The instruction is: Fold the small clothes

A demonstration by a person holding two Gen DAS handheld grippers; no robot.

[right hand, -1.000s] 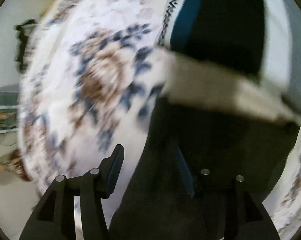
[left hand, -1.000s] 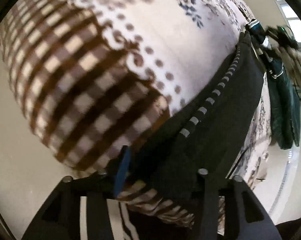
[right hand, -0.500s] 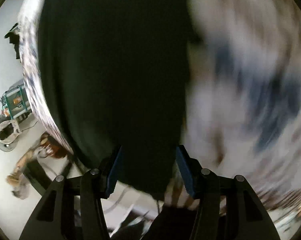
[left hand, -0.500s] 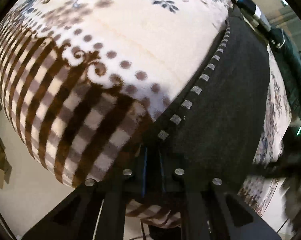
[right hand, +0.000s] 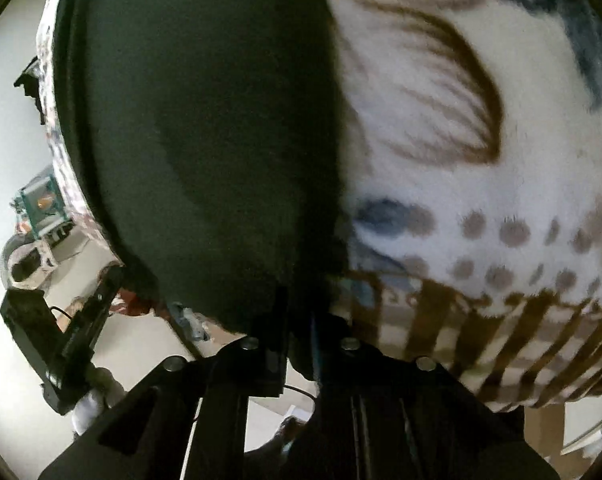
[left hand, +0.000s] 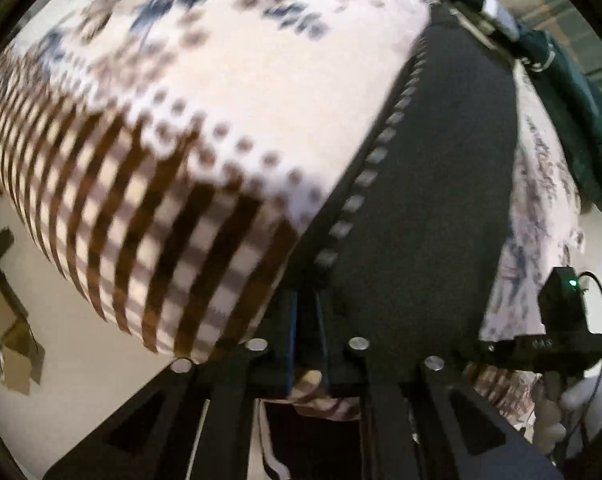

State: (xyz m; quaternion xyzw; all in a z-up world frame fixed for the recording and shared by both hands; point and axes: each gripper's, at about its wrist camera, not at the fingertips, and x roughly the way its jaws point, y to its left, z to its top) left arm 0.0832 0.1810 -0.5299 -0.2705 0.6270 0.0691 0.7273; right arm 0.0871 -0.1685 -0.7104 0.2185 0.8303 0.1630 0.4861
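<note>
A dark grey garment [left hand: 433, 200] with a line of pale dashes along one hem [left hand: 381, 152] lies flat on a patterned cloth [left hand: 221, 100]. My left gripper [left hand: 307, 320] pinches the garment's near corner by that hem; its jaws are opening slightly, with the fabric still between the pads. In the right wrist view the same garment [right hand: 205, 120] fills the left half. My right gripper [right hand: 297, 328] is closing on its other near corner, and the cloth sits between the narrow jaws. Each gripper's body shows at the edge of the other's view.
The cream cloth [right hand: 461, 160] has brown checks, dots and blue flowers, and its near edge hangs over a pale floor [left hand: 61, 380]. A dark teal garment [left hand: 573, 120] lies at the far right. A white-gloved hand [left hand: 581, 396] holds the right gripper. Clutter stands on the floor [right hand: 37, 208].
My right gripper swept across the cloth to the dark garment's near corner and narrowed onto it. My left gripper closed on the hem corner and rose a little.
</note>
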